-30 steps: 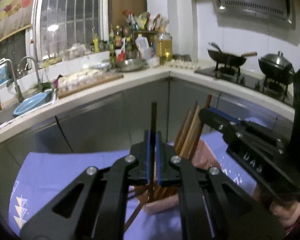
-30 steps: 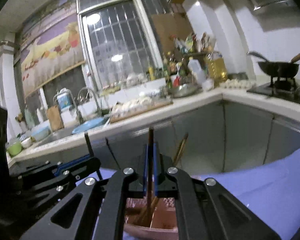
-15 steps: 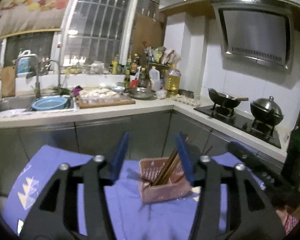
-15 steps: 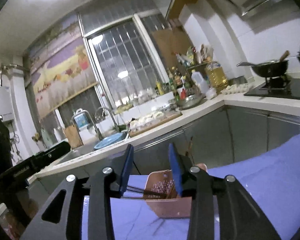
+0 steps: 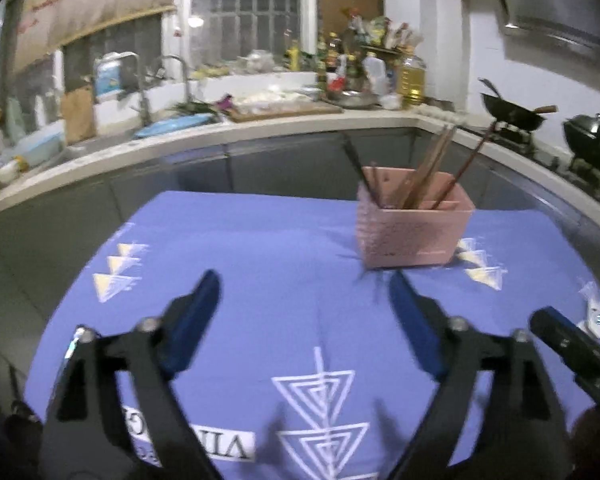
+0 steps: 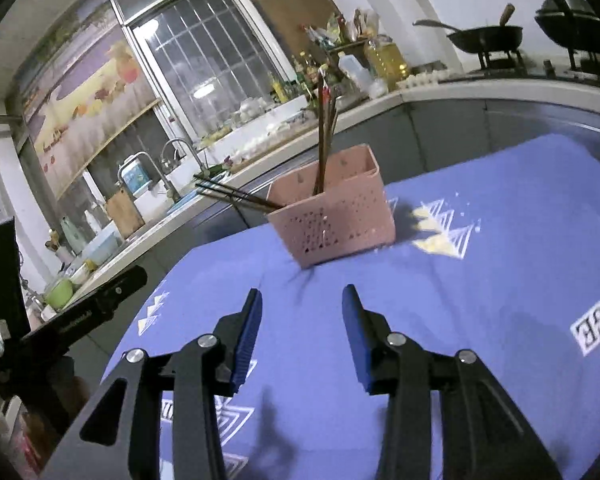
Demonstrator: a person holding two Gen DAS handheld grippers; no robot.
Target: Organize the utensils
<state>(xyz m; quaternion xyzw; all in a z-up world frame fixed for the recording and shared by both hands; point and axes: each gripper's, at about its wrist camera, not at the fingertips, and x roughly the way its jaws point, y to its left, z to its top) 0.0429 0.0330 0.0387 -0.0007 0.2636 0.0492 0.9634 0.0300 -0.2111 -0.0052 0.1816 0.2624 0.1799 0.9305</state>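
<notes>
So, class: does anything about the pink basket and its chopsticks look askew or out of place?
Yes. In the pink basket, the dark chopsticks lie almost flat over the rim, sticking out sideways, while the brown chopsticks stand nearly upright.

The left gripper (image 5: 302,292) and right gripper (image 6: 300,304) tilt downward side by side, jaws opening, nothing between them.

Both grippers let go of their chopsticks and pull back from pink basket (image 5: 414,236). Left gripper (image 5: 304,304) and right gripper (image 6: 300,308) jaws opening, nothing between them. Chopsticks (image 5: 428,172) now in basket.
</notes>
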